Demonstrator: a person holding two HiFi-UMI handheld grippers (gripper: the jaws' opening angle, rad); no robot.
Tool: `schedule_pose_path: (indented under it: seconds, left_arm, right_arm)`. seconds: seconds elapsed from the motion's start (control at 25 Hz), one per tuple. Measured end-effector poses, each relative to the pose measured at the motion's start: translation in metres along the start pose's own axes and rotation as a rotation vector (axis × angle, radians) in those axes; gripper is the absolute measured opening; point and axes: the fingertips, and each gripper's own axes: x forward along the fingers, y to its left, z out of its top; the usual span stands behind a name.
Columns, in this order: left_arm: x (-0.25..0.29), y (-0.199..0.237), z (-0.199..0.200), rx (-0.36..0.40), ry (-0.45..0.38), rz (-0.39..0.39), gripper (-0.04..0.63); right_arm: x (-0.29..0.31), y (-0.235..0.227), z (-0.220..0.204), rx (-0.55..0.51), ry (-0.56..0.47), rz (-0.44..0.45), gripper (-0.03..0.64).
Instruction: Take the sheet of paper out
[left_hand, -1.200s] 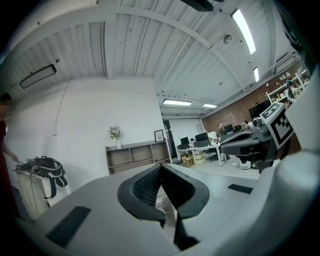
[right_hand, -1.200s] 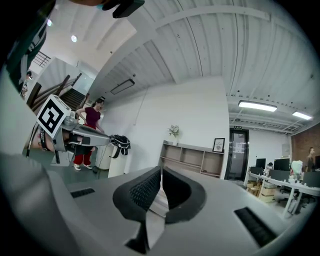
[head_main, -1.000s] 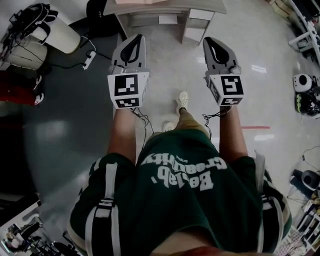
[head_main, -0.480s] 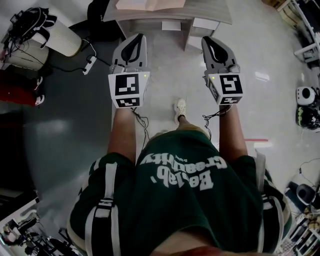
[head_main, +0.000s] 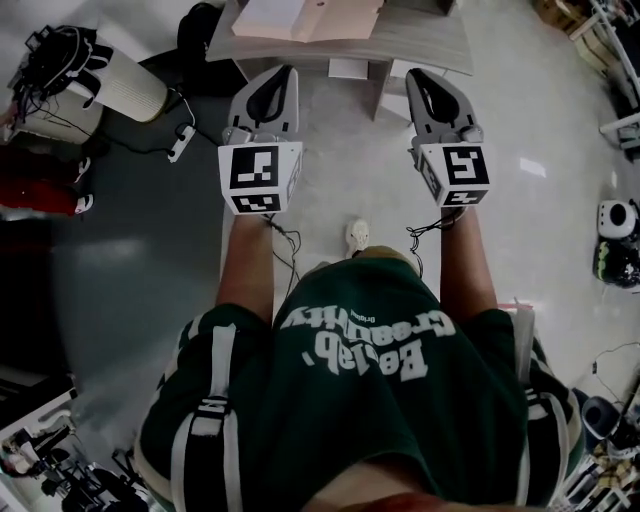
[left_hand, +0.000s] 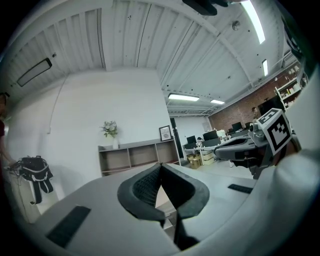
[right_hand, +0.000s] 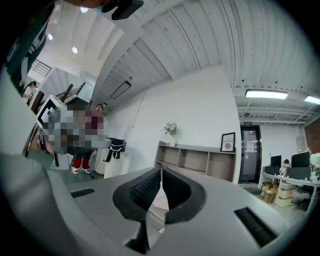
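Note:
A grey desk (head_main: 425, 45) stands at the top of the head view. On it lie a pale sheet (head_main: 268, 16) and a tan folder (head_main: 340, 18); I cannot tell which one holds the paper. Both grippers are held level in front of the person, short of the desk's near edge. My left gripper (head_main: 282, 73) has its jaws shut with nothing between them, as the left gripper view (left_hand: 161, 165) also shows. My right gripper (head_main: 419, 77) is shut and empty too, its pads meeting in the right gripper view (right_hand: 161, 170).
A white cylinder (head_main: 125, 85) and a power strip (head_main: 180, 143) with cables stand on the floor at the left, and a black bag (head_main: 60, 50) lies beyond them. Equipment (head_main: 615, 235) sits at the right. A low shelf (left_hand: 137, 155) lines the far wall.
The person has stepped forward: the desk with the sheet and folder has slid further into the head view, closer to both grippers. Both grippers stay shut.

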Motion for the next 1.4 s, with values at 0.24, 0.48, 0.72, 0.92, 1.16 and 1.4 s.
schedule_pose_path:
  seconds: [0.24,0.48,0.72,0.92,1.16,1.4]
  left_arm:
    - [0.02,-0.008,-0.004,-0.005,0.011,0.019,0.018]
    - [0.026,-0.005,0.003,-0.005,0.015,0.042,0.018]
    - [0.056,-0.022,-0.003,0.006,0.027,0.065,0.018]
    - [0.037,0.012,-0.007,0.012,0.044,0.085,0.018]
    - [0.001,0.027,0.001,0.011,0.058,0.076,0.018]
    - [0.044,-0.001,-0.005,0.042,0.061,0.052,0.018]
  right_arm:
    - [0.016,-0.02,-0.007,0.007,-0.017,0.032,0.038]
    - [0.025,-0.025,-0.003,-0.006,-0.009,0.066,0.038]
    - [0.037,-0.058,-0.017,0.001,-0.029,0.088,0.038]
    - [0.053,-0.024,-0.017,0.014,-0.01,0.109,0.038]
    - [0.042,0.01,0.003,0.018,0.009,0.109,0.038]
    - [0.043,-0.032,-0.018,0.023,0.014,0.091,0.038]
